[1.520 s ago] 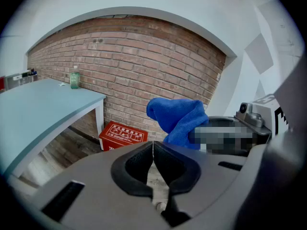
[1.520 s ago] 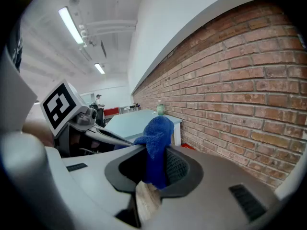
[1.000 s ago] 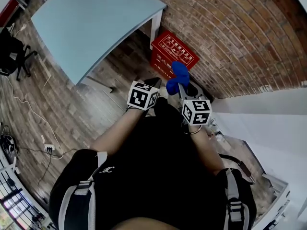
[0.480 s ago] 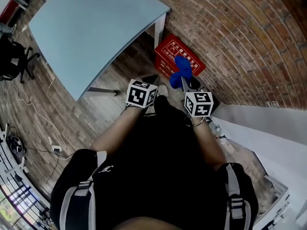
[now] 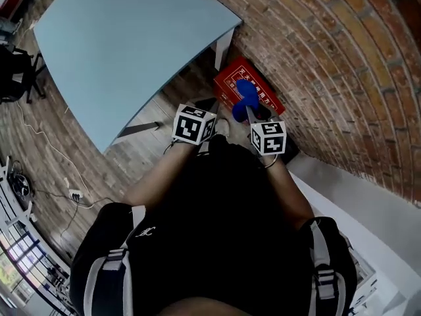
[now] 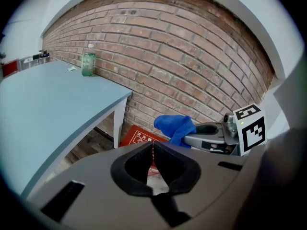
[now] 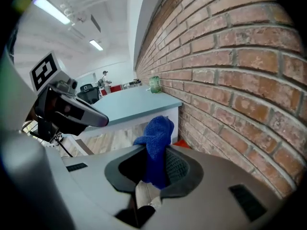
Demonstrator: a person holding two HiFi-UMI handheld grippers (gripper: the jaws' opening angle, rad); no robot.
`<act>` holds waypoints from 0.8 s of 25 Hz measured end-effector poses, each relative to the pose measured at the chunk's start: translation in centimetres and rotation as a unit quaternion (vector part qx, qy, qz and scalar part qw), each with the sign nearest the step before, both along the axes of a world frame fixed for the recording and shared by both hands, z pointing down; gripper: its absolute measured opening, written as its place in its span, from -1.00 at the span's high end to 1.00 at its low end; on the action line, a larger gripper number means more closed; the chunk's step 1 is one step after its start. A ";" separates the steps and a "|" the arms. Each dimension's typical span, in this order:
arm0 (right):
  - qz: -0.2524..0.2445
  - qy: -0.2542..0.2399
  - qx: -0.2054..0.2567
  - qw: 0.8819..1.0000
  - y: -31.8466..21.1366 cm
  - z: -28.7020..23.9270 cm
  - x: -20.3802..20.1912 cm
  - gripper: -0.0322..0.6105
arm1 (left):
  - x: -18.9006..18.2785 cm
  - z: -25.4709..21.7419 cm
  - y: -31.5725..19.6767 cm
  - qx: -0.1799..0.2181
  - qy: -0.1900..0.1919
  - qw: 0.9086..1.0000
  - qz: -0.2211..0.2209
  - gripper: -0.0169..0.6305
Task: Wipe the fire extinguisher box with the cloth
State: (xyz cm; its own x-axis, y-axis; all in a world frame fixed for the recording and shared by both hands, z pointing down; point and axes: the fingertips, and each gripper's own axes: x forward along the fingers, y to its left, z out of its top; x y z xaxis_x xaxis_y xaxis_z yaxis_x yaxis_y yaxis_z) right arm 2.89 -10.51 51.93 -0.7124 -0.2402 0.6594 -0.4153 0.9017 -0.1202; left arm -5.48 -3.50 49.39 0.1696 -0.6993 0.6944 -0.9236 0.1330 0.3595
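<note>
The red fire extinguisher box [image 5: 231, 84] stands on the floor against the brick wall, beside a table leg; it also shows in the left gripper view [image 6: 139, 137]. My right gripper [image 5: 248, 112] is shut on a blue cloth [image 5: 244, 99], held above the box. That cloth [image 7: 156, 137] bunches up between the jaws in the right gripper view. My left gripper [image 5: 209, 105] hangs just left of the right one, its jaws closed together with nothing between them [image 6: 152, 150]. The cloth [image 6: 174, 127] and right gripper appear to its right.
A pale blue table [image 5: 125, 38] stands left of the box, its white leg [image 5: 222, 45] next to it. A green bottle [image 6: 88, 64] sits on the table by the brick wall [image 5: 316, 51]. Cables and a power strip [image 5: 71, 193] lie on the wooden floor at left.
The view has shifted toward the wall, and the box now sits closer under the grippers. Both grippers keep their places side by side, the cloth still held.
</note>
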 end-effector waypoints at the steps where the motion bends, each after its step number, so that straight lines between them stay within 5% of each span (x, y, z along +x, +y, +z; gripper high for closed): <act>1: -0.005 0.004 -0.001 1.000 -0.8 0.5 -0.7 0.64 | -0.7 0.1 -0.8 -0.002 0.001 1.000 -0.003 0.91; 7: -0.033 0.032 -0.031 0.998 -3.4 4.9 -4.8 0.64 | -3.8 0.2 -3.3 -0.010 -0.005 1.000 -0.007 0.91; 20: -0.021 0.175 -0.047 0.983 -7.6 17.4 -9.0 0.64 | -8.0 3.7 -3.3 -0.055 0.006 0.994 0.095 0.91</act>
